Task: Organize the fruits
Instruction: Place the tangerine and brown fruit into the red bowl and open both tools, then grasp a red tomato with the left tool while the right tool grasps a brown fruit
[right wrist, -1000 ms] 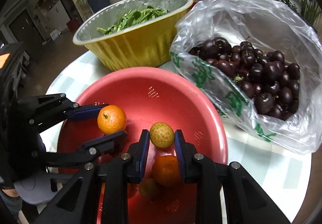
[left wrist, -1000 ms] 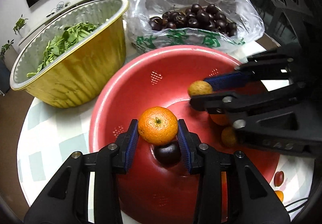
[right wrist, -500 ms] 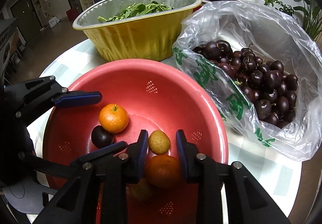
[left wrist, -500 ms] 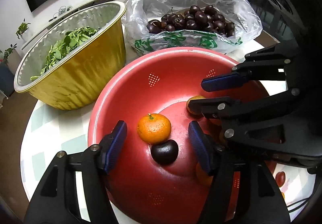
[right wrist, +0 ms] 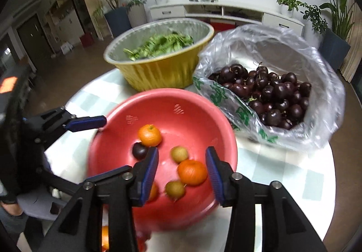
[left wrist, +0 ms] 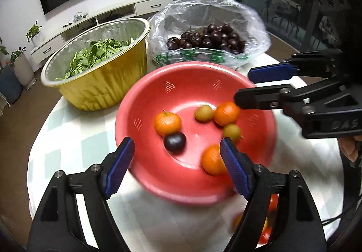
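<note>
A red colander bowl sits mid-table. In it lie three oranges, one at the left, two yellow-green fruits and a dark plum. My left gripper is open and empty, raised above the bowl's near side. My right gripper is open and empty above the bowl; it shows at the right in the left wrist view. The left gripper shows at the left in the right wrist view.
A gold foil tub of leafy greens stands behind the bowl. A clear plastic bag of dark cherries lies beside it. Small red and orange fruits lie on the checked tablecloth near the table's front edge.
Both grippers opened and dropped their fruit into the bowl, the left an orange, the right a yellow-green fruit. Both have since pulled back and up from the bowl.
</note>
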### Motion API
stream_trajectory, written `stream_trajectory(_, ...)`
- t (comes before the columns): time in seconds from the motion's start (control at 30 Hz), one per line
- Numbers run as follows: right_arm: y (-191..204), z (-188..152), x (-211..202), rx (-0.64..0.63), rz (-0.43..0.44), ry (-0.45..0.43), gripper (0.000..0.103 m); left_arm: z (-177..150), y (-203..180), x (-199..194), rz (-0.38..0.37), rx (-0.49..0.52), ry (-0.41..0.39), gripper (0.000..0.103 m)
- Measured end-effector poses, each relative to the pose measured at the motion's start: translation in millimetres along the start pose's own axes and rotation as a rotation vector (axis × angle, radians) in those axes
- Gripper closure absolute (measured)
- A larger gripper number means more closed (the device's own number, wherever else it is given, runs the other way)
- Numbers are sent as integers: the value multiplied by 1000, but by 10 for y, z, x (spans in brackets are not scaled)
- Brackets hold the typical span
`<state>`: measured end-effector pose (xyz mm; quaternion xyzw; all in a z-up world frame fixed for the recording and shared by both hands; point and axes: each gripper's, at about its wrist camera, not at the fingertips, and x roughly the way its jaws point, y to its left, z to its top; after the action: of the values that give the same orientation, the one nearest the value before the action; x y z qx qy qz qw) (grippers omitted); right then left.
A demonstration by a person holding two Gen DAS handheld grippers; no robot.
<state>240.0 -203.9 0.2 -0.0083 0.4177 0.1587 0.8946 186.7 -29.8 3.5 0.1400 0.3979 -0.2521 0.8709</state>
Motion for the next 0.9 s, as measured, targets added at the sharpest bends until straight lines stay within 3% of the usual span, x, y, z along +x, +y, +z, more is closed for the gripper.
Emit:
stream_trajectory(0.2,84,-467,-455,18,47,-65,47,-395,-147,-318,-13,-31,-1,23)
stream_trajectory(0.53,57,-1443,-726,161,98,-30,47,-1194,-527,-501,-59,-56,93,23)
stream_trajectory(0.7,301,-1734,-692,119,97,27,48,-1356,-706,-480,-75,-36,113,23)
stream_trajectory(0.9,592,-1854,-591,68,103,65,49,-1401,-671,-567,-48,-67,103,23)
